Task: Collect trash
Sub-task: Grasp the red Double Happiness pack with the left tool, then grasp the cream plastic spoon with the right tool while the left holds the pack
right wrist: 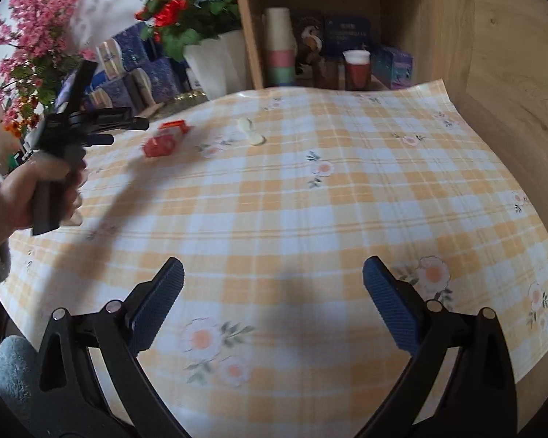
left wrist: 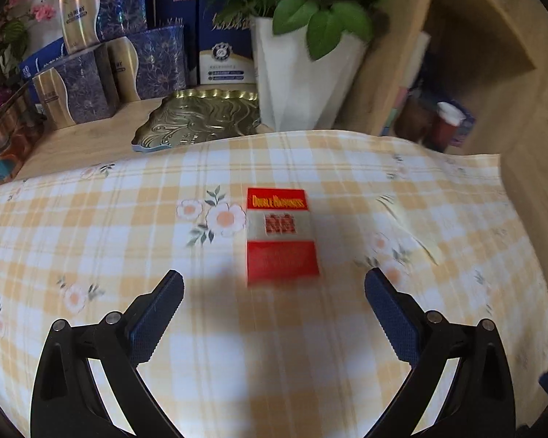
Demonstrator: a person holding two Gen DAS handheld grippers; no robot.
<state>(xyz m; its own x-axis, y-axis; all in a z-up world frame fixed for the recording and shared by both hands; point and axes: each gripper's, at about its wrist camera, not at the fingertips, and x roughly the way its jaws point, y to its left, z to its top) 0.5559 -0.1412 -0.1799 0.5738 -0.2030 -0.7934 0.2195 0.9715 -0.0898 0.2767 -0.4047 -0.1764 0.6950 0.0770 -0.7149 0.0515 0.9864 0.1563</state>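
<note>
A red and white cigarette pack [left wrist: 280,235] lies flat on the yellow checked tablecloth [left wrist: 164,248], just ahead of my left gripper [left wrist: 274,288], which is open and empty above the cloth. The pack also shows in the right wrist view [right wrist: 166,139] at the far left, under the hand-held left gripper [right wrist: 128,129]. A pale yellowish scrap [right wrist: 251,132] lies to the pack's right; in the left wrist view it shows as a pale scrap [left wrist: 409,219]. My right gripper [right wrist: 273,279] is open and empty over the cloth's near part.
A gold embossed tray [left wrist: 201,120], blue and gold boxes [left wrist: 102,69] and a white flower pot [left wrist: 303,80] stand behind the cloth. A wooden shelf niche [right wrist: 339,18] holds stacked paper cups [right wrist: 279,45], a red cup [right wrist: 356,69] and boxes. Pink flowers [right wrist: 36,36] stand at left.
</note>
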